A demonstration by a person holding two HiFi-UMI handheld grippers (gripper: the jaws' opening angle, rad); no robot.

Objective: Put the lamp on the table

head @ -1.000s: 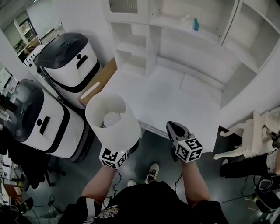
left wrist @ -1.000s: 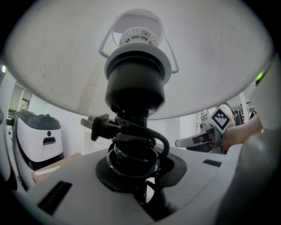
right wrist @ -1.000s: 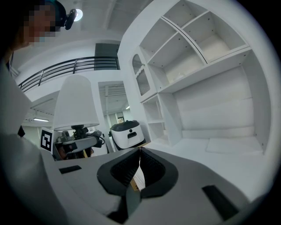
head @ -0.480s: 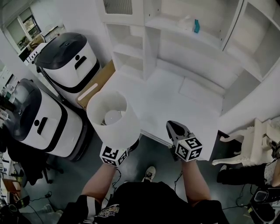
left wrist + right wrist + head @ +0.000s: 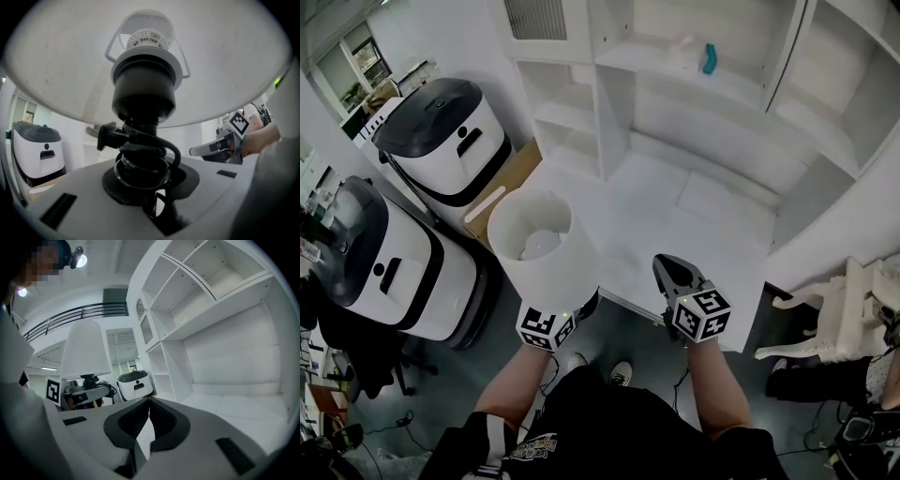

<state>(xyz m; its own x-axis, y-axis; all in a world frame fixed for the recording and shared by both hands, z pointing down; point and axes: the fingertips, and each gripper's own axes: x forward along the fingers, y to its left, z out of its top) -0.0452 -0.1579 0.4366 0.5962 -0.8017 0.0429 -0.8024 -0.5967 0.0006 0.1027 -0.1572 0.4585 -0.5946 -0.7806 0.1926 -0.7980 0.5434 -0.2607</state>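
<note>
I hold the lamp upright beside the table
My left gripper clamps its black neck, shade uppermost, long axis vertical, at the table's near edge; my right gripper is closed, empty.

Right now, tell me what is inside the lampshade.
A white bulb sits inside the lampshade, above the black socket. In the head view the shade covers the lamp's stem.

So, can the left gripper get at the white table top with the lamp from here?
Probably yes: the left gripper holds the lamp by the near edge of the table, and nothing seems to stand between them.
</note>
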